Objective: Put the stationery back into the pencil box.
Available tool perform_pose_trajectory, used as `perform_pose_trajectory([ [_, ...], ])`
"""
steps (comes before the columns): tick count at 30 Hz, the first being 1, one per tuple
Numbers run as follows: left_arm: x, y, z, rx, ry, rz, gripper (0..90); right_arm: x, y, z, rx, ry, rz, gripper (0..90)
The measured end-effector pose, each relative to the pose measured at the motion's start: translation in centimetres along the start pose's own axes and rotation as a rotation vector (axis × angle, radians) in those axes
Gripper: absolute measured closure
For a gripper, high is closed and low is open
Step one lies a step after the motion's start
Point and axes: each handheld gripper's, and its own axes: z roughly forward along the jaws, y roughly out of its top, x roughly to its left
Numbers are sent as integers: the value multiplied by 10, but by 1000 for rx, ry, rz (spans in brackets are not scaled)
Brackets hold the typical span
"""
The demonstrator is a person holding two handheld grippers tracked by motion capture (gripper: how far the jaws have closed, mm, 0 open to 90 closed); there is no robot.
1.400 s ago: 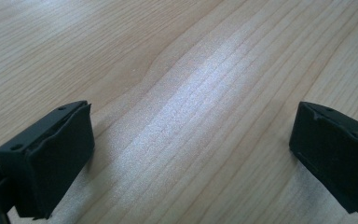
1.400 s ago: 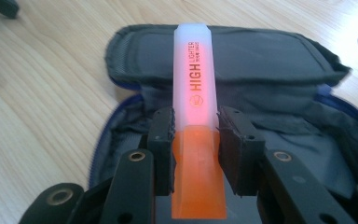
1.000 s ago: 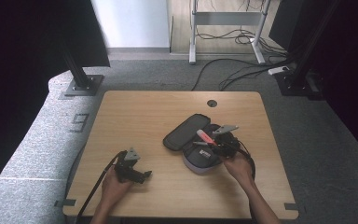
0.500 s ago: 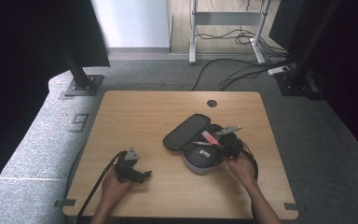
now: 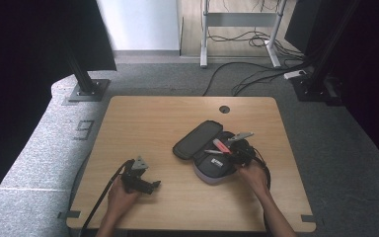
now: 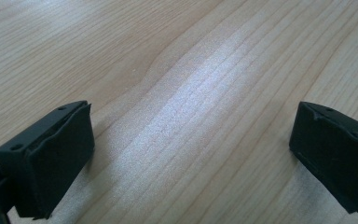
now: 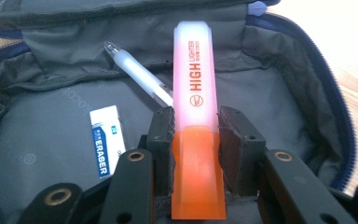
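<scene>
The right gripper (image 7: 196,135) has its jaws closed on an orange highlighter (image 7: 193,93), clamped at the junction of the orange body and the translucent cap. The cap carries the printed words "HIGH LIGHTER" in orange lettering, with a smaller line of print beside it too fine to read. The highlighter is held over the open interior of a dark grey pencil case (image 7: 51,140), cap end pointing towards the case's far wall.

Inside the case lies a white eraser (image 7: 106,140) in a blue-and-white sleeve marked "ERASER". A translucent pen (image 7: 140,74) lies diagonally behind the highlighter, its lower end hidden by the jaws. Faint printing on the case lining is not legible.

In the high view the pencil case (image 5: 212,165) sits on the right half of the wooden counter (image 5: 148,118), its lid (image 5: 197,139) folded open to the left, with the right gripper (image 5: 229,148) above it.

The left gripper (image 5: 145,183) rests on the counter near the front left, well apart from the case. Its jaws stand wide open with nothing between them.
</scene>
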Motion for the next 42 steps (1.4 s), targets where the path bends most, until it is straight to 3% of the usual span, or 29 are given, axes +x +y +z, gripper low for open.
perform_pose_trajectory([
  [10, 0, 0, 0, 0, 0, 0, 0, -1, 4, 1, -2, -8, -12, 470],
  [13, 0, 0, 0, 0, 0, 0, 0, -1, 4, 0, 2, -13, -23, 385],
  [19, 0, 0, 0, 0, 0, 0, 0, -2, 5, 0, 6, 20, -36, 180],
  [25, 0, 0, 0, 0, 0, 0, 0, 0, 4, -5, -5, 31, -40, 133],
  [32, 0, 0, 0, 0, 0, 0, 0, 5, 3, -15, -13, 33, -80, 94],
  [37, 0, 0, 0, 0, 0, 0, 0, 7, 2, -21, -10, 19, -94, 6],
  [42, 0, 0, 0, 0, 0, 0, 0, 8, 0, -29, -21, 6, -97, 0],
])
